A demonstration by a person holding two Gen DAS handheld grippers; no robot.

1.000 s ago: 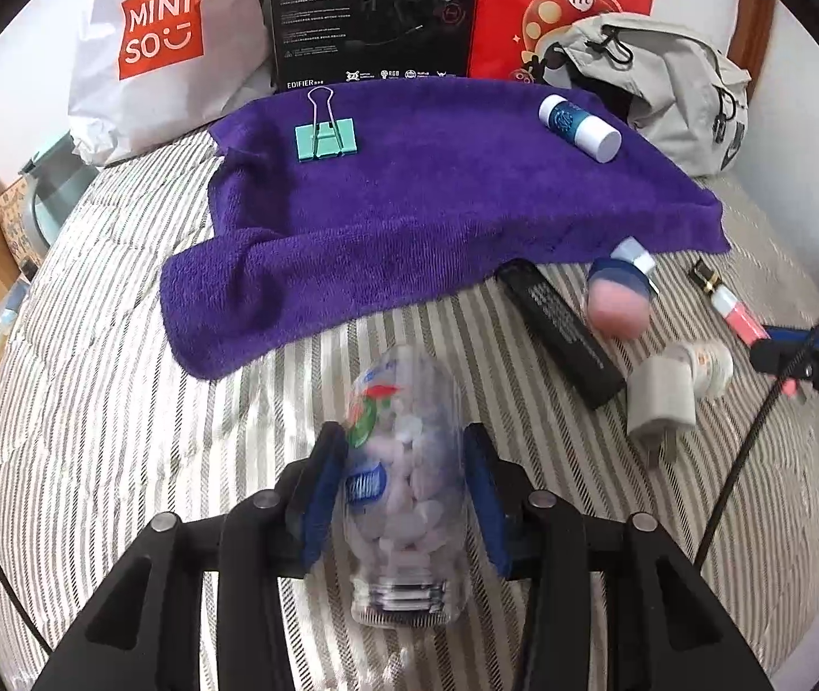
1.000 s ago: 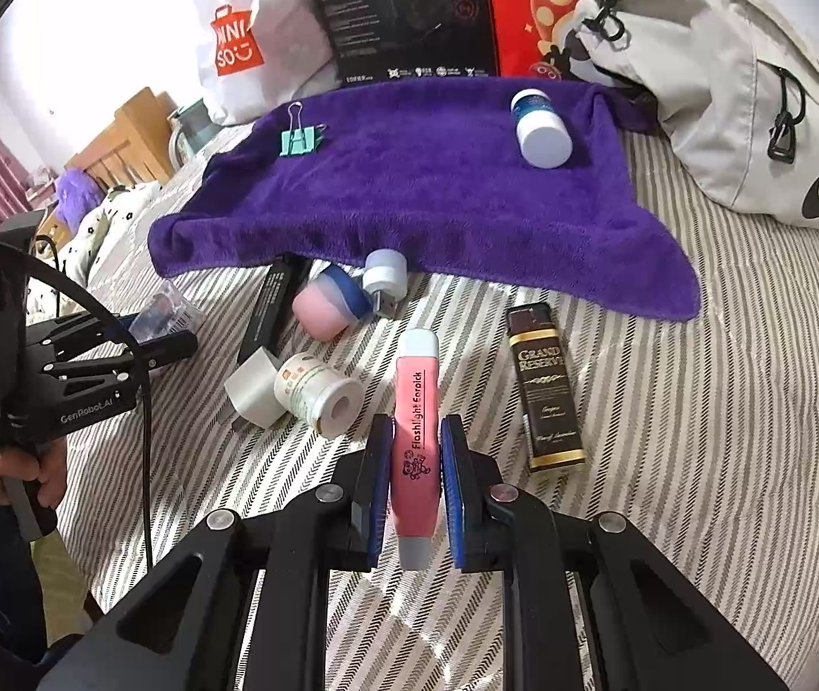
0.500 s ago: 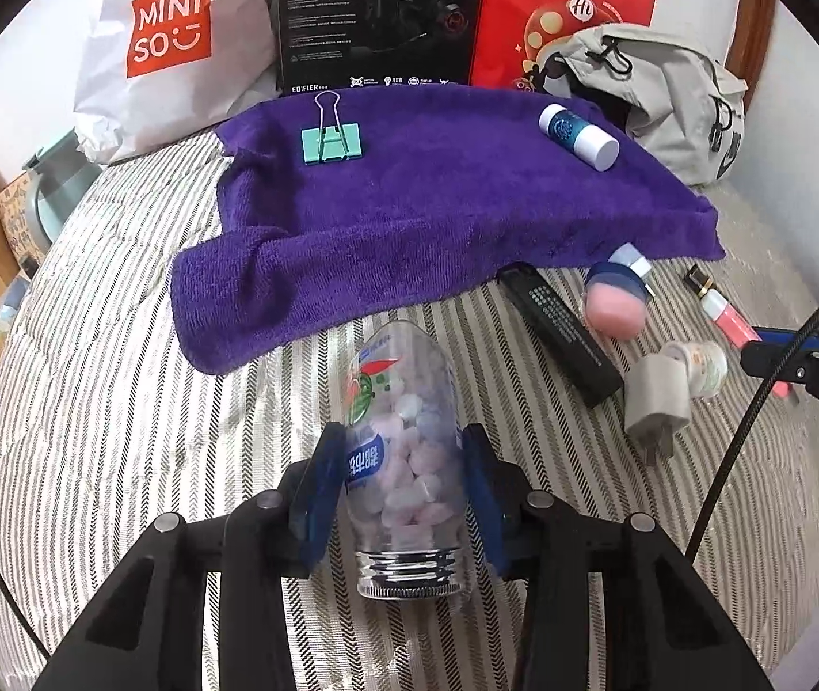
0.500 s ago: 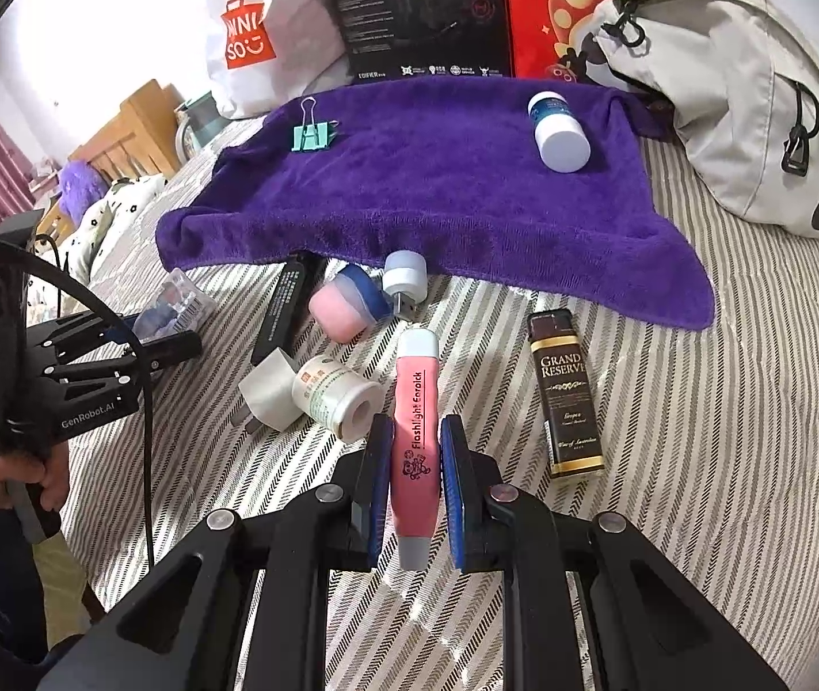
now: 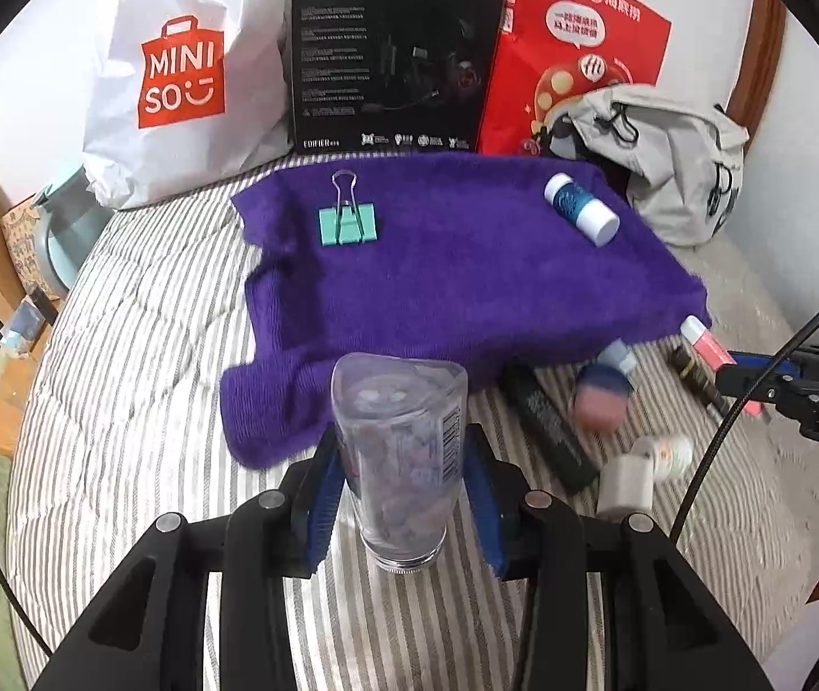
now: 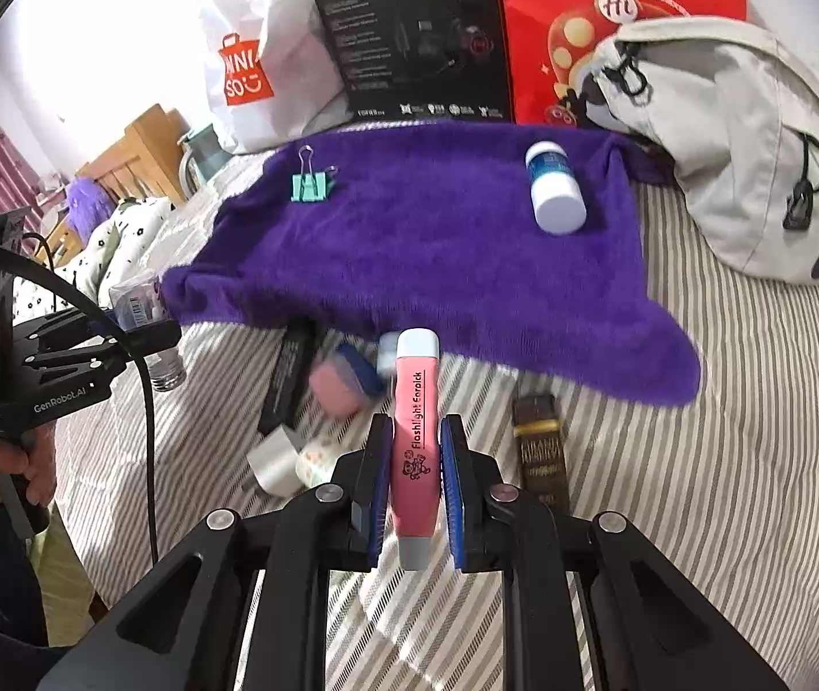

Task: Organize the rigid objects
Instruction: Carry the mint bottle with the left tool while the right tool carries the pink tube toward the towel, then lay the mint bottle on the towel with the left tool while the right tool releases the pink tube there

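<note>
My left gripper (image 5: 403,455) is shut on a clear candy bottle (image 5: 400,449), lifted and tipped up over the striped bed, just short of the purple towel (image 5: 467,270). My right gripper (image 6: 416,460) is shut on a pink flashlight earpick tube (image 6: 416,432), raised near the towel's (image 6: 438,242) front edge. A teal binder clip (image 5: 347,223) and a blue-and-white bottle (image 5: 581,208) lie on the towel. A black bar (image 6: 288,374), a pink-and-blue piece (image 6: 346,383), a white charger (image 6: 274,460) and a black-gold lighter (image 6: 540,449) lie on the bed.
A white Miniso bag (image 5: 179,80), a black box (image 5: 392,57) and a red bag (image 5: 576,52) stand behind the towel. A grey backpack (image 6: 754,138) lies at the right. A hand (image 6: 0,460) holds the left gripper handle at the bed's left edge.
Both grippers have moved forward toward the towel with their loads. The candy bottle has tilted more upright in the left gripper. The pink tube has been lifted off the bed.
</note>
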